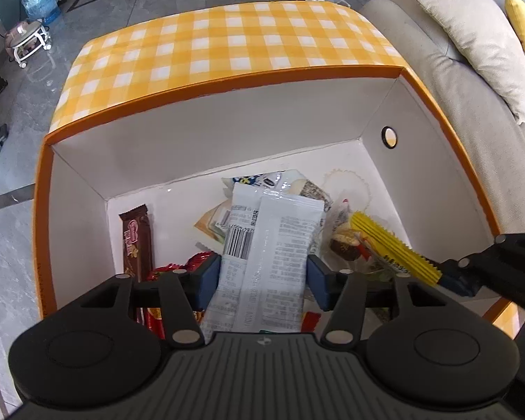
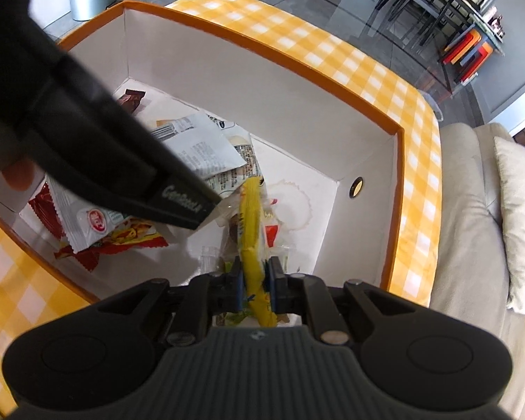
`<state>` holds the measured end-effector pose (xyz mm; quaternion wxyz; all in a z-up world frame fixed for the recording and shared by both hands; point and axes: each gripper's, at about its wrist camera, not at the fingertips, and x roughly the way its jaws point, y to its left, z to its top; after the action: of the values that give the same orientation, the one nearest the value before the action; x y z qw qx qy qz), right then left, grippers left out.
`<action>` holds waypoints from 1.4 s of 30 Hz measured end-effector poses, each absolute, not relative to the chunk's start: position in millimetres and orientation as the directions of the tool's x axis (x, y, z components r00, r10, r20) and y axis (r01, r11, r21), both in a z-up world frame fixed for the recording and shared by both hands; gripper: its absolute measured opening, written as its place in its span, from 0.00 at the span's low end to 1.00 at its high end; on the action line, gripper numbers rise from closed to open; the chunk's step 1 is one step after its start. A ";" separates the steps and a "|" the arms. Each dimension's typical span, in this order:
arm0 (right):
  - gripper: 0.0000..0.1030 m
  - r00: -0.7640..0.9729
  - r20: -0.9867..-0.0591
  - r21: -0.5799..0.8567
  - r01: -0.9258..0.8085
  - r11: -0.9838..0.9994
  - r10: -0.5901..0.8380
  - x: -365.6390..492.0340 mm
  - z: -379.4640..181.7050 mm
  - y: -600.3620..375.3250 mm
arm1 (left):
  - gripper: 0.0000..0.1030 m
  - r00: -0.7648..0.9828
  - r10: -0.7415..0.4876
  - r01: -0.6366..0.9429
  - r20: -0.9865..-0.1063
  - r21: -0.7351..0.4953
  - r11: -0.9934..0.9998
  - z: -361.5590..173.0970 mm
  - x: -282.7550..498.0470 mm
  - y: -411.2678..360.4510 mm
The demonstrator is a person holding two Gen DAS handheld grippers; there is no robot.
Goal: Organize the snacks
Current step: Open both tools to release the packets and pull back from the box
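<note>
Grey stone floor and a beige sofa [image 1: 472, 80] surround a surface [image 1: 227, 42] covered in yellow-and-white check, and on it stands a white box with an orange rim [image 1: 227, 80], the landmark for everything else.

Along the box's left wall lies one brown chocolate bar [image 1: 137, 241], its long axis running toward the far wall. Just right of it, at the near wall, are red wrappers [image 1: 178, 273], at least two, though the exact count cannot be told from the heap.

Over the middle of the box, the left tongs [image 1: 264, 280] stand spread, with two white packets [image 1: 280, 245] lying between the blue pads; whether the pads touch them cannot be told, and they look more released than pinched. The packets' long axis runs straight ahead from the tongs toward the far wall.

Toward the box's right wall, the right tongs [image 2: 255, 280] are pressed together on one yellow packet [image 2: 252, 224], whose long axis likewise points away from the tongs, tip hanging low over a clear-wrapped snack [image 1: 346, 241] and one white fluted paper cup [image 1: 346, 189] on the box floor.

The coming move likely turns on the yellow packet: it hangs inside the rim already, so the right hand probably needs only to let go.
</note>
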<state>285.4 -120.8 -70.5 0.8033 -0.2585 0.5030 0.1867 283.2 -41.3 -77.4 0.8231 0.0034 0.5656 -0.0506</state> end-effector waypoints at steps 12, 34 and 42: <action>0.24 0.336 -0.931 -0.048 -0.492 0.870 0.139 302.4 -63.9 -142.6 | 0.80 0.365 -0.026 0.060 -0.931 -0.004 0.998 -70.7 273.2 -29.1; 0.42 0.390 -0.888 0.079 -0.390 0.917 0.242 259.9 0.7 -170.1 | 0.83 0.530 0.095 0.102 -0.843 0.175 0.979 5.0 203.6 -28.2; 0.45 0.466 -0.832 0.136 -0.356 0.924 0.302 202.9 27.2 -186.9 | 0.83 0.632 -0.018 0.153 -0.775 0.102 0.983 46.0 141.1 -46.2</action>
<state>202.9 -186.9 27.2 0.8557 -0.0281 0.4796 0.1924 141.1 -46.2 46.0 0.8998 0.0794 0.4264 -0.0477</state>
